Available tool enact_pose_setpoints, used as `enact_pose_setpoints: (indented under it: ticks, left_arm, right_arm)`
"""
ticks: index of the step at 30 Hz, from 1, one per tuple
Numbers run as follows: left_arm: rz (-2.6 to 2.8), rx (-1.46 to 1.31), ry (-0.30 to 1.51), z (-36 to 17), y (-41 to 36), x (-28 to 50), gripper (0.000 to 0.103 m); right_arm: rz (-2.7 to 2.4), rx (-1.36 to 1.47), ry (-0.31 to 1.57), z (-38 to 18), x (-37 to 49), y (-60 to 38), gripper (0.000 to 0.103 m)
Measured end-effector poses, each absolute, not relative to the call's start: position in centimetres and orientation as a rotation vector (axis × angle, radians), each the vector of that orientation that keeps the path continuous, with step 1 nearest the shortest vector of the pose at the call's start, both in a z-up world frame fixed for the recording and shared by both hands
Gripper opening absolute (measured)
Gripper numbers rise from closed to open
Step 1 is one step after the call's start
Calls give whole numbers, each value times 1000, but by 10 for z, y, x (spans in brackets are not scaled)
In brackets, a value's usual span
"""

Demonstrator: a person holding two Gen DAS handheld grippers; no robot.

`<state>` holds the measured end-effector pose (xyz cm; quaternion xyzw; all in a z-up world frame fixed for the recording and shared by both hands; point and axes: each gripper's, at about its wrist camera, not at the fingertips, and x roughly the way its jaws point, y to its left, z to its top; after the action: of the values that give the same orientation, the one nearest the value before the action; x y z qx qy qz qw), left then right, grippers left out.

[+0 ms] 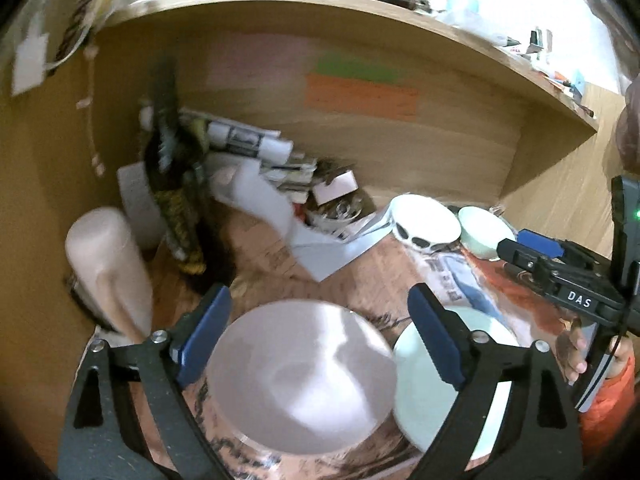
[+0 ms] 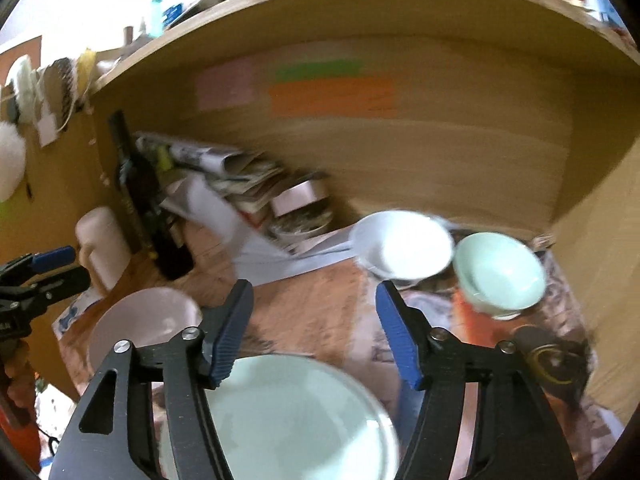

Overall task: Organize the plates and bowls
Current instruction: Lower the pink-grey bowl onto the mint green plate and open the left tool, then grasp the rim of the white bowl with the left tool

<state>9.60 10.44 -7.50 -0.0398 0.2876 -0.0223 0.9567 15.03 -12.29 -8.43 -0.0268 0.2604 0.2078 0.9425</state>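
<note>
My left tongs (image 1: 320, 336) stand wide apart over the pink plate (image 1: 300, 376), pads clear of its rim. My right tongs (image 2: 314, 330) are apart too, above the mint plate (image 2: 296, 420), gripping nothing. The two plates lie side by side on the worktop (image 2: 304, 304), pink to the left. Farther back, a white bowl (image 2: 404, 246) and a mint bowl (image 2: 500, 274) sit just beside each other near the wooden wall. A stack of papers (image 2: 240, 172) leans at back left.

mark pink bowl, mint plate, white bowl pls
pink bowl (image 1: 300, 376), left wrist view, inside bottom
mint plate (image 2: 296, 420), right wrist view, flat centre
white bowl (image 2: 404, 246), right wrist view, inside
</note>
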Motion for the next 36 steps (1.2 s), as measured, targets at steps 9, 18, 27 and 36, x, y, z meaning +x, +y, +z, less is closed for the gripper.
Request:
enact_pose_setpoints:
  ticks: [9,18,27,36]
  left_arm:
    - [-77,-40,652,-70,63,167,92]
    - [-133,-54,789,-86,23,248,92]
    - [-79,-1,885,-112,-11,322,92]
    - [-92,37,1021,-154,-31,370,67]
  right_arm:
    - [339,-22,493,-74,178,-165,73]
    - [326,1,528,-81,230,-181,73]
    - [324,22,621,-107,281,-183,73]
    - [318,60,718,-140,309,-192,73]
